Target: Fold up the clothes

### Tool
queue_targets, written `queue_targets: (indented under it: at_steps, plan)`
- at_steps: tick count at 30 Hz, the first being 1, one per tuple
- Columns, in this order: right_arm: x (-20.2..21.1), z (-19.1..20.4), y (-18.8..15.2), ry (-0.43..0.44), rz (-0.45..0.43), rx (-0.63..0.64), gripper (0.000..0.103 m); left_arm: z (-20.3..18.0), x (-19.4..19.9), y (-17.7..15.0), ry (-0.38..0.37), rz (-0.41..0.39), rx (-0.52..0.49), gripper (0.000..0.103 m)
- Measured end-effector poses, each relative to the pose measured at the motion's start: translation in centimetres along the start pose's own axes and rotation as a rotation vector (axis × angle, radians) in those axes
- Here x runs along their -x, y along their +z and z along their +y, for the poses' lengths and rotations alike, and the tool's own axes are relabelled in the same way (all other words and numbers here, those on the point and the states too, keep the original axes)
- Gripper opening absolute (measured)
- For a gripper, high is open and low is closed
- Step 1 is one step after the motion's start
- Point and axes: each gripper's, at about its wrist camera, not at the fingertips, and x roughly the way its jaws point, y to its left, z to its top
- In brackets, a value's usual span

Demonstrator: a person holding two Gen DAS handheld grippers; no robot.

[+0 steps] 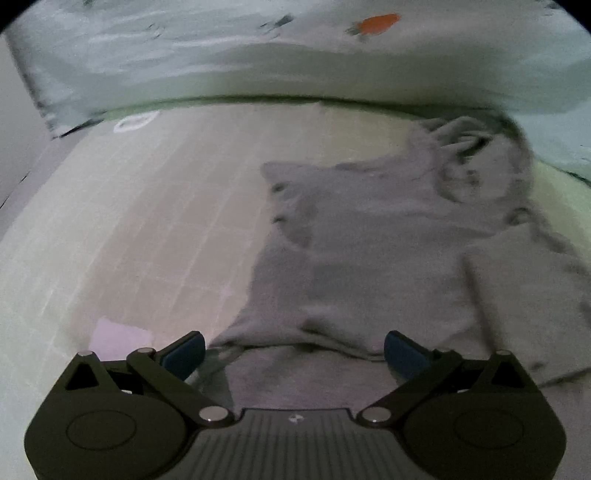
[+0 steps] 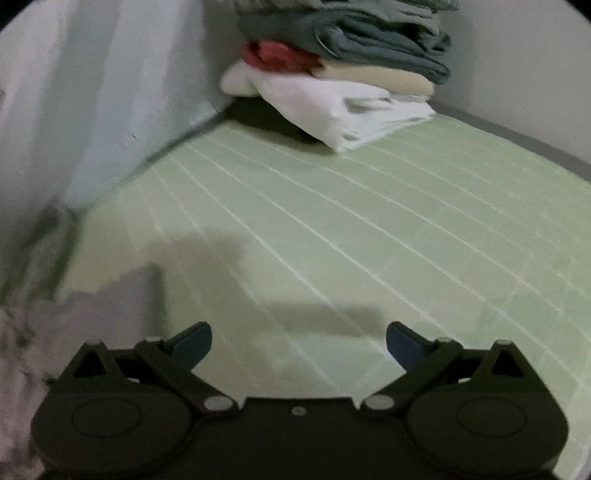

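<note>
A grey garment (image 1: 369,251) lies spread and rumpled on the pale green striped bed sheet (image 1: 147,221), with a bunched part at its far right. My left gripper (image 1: 294,350) is open and empty, low over the garment's near edge. In the right wrist view a grey corner of the garment (image 2: 92,314) shows at the lower left. My right gripper (image 2: 299,343) is open and empty over the bare sheet (image 2: 369,221), to the right of that corner.
A stack of folded clothes (image 2: 332,74) in white, cream, red and grey-green sits in the far corner of the bed. A pale wall hanging with an orange print (image 1: 376,24) runs along the bed's far side. A wall (image 2: 535,74) lies to the right.
</note>
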Motion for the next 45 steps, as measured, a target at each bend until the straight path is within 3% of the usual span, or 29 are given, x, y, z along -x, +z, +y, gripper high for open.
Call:
queue_targets:
  at_steps: [3,8,10,15,17,18,19,20,25,31,35,41,45]
  plan:
    - [-0.7,-0.3,-0.2,-0.013,0.026,0.012,0.102,-1.3,1.0,0.5,-0.072,-0.022,-0.02,0.095]
    - [-1.0,0.0,-0.6,-0.001,0.05,0.053,0.102,-4.1,1.0,2.1,-0.294,0.012,-0.023,0.073]
    - [-1.1,0.3,-1.0,0.001,0.062,0.07,0.102,-5.6,0.6,2.4,-0.347,0.023,-0.07,0.071]
    - [-1.6,1.4,-1.4,-0.03,0.053,0.135,0.103,-8.6,-1.2,2.1,-0.362,0.083,-0.136,0.071]
    - [-1.7,1.7,-1.6,-0.042,0.05,0.158,0.103,-8.8,-1.2,2.0,-0.382,0.073,-0.142,0.046]
    - [-1.6,1.8,-1.8,-0.047,0.045,0.17,0.103,-8.9,-1.2,2.0,-0.391,0.068,-0.148,0.039]
    - [-1.6,2.0,-2.0,-0.052,0.04,0.181,0.103,-8.9,-1.0,2.0,-0.394,0.059,-0.156,0.018]
    - [-1.6,2.0,-2.0,-0.053,0.037,0.179,0.103,-8.9,-0.8,2.1,-0.393,0.049,-0.162,0.011]
    - [-1.6,2.0,-2.2,-0.056,0.025,0.177,0.103,-7.6,1.3,3.3,-0.416,-0.036,-0.143,0.009]
    - [-1.6,1.9,-2.3,-0.052,0.003,0.186,0.103,-3.9,5.5,5.9,-0.456,-0.158,-0.05,0.008]
    - [-1.6,2.0,-2.5,-0.051,-0.009,0.188,0.103,-1.3,7.9,7.3,-0.418,-0.253,-0.033,0.008]
    - [-1.4,2.1,-2.7,-0.052,-0.031,0.187,0.103,3.6,9.6,9.0,-0.398,-0.326,0.078,0.008]
    - [-1.4,2.2,-2.7,-0.053,-0.034,0.188,0.103,5.8,9.8,9.5,-0.337,-0.372,0.108,0.008]
